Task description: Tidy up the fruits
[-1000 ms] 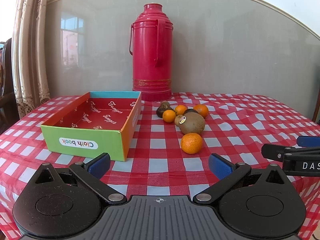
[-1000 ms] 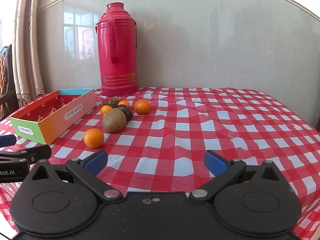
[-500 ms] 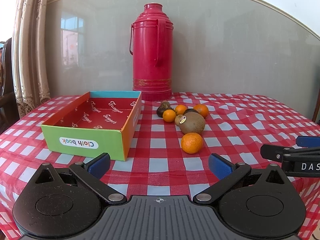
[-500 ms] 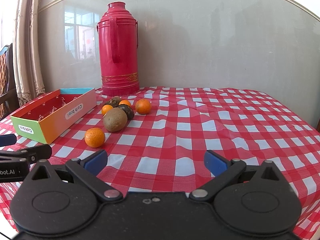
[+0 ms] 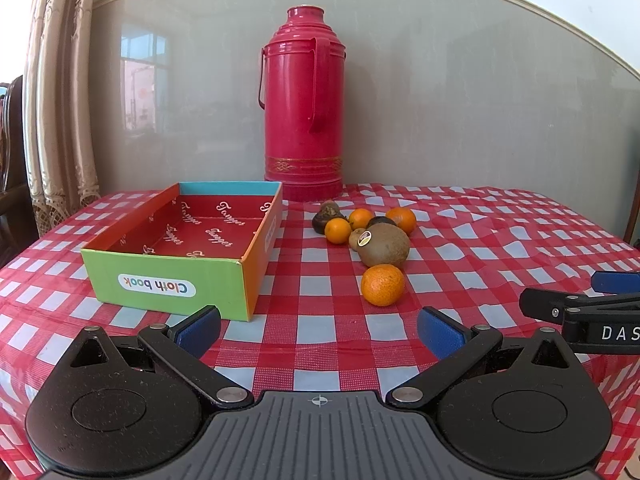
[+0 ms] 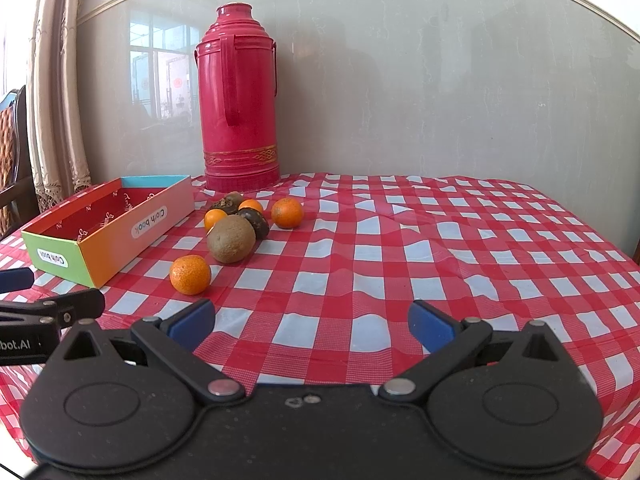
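Several fruits lie in a cluster on the red-checked tablecloth (image 5: 500,240): a near orange (image 5: 382,284) (image 6: 190,274), a big brown kiwi (image 5: 385,244) (image 6: 231,238), several small oranges (image 5: 338,231) (image 6: 287,212) and dark fruits (image 5: 327,216) (image 6: 254,219). An open colourful box (image 5: 176,276) (image 6: 120,236), empty, stands left of them. My left gripper (image 5: 318,328) is open, near the table's front edge, short of the near orange. My right gripper (image 6: 311,326) is open and empty, to the right of the fruit.
A tall red thermos (image 5: 303,108) (image 6: 239,100) stands at the back against the wall. A curtain (image 5: 56,92) hangs at the left. The right gripper shows at the right edge of the left wrist view (image 5: 584,310).
The right wrist view has shifted slightly, so the fruit sits a little further right in it. The left gripper has hardly moved. Both stay open.
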